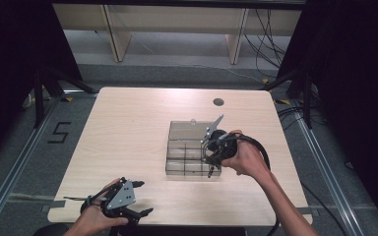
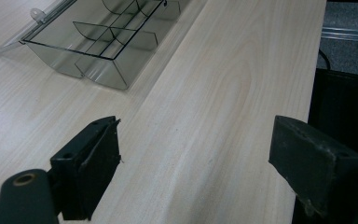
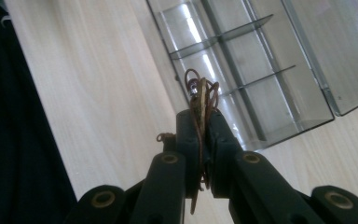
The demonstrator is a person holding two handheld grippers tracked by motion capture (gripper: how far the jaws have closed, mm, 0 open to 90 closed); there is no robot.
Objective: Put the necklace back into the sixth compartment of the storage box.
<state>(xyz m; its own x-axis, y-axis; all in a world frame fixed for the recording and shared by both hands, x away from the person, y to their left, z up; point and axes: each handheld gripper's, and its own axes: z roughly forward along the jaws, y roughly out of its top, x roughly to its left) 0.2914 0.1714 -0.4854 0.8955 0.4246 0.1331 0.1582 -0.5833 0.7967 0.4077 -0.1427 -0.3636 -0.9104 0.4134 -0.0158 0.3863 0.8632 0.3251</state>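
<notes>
Nearest the lens in the high view, left gripper (image 1: 137, 198) sits at the table's near edge w/ jaws spread wide, nothing between them; grey three-cornered plate (image 1: 123, 194) on top, matte black body. Its own view shows two blocky black pads (image 2: 98, 154), scuffed and dull, apart over bare wood. Right gripper (image 1: 210, 170) is up ahead and to the right of it, hand (image 1: 243, 156) wrapped round the body, thick black cable (image 1: 261, 147) looping off behind. Its jaws are pinched narrow on a small thin brown wiry piece (image 3: 199, 100), looped at the top w/ a tiny shiny bead, a bit of curl sticking out at the side; can't tell exactly what it is. Just beyond those jaw tips lies a clear smoky plastic organiser box (image 1: 192, 150), rectangular, thin divider walls making several compartments, hinged lid (image 3: 326, 51) folded open flat on the far side; compartments look bare as far as seen. Table (image 1: 128, 128) is pale wood-grain laminate, smooth, rounded corners, w/ a dark round grommet hole (image 1: 218, 102) past the box. Round it: grey floor, metal floor rails, black curtains both sides, light wooden furniture legs and loose cables at the back, a "5" marked on the floor (image 1: 59, 132).
</notes>
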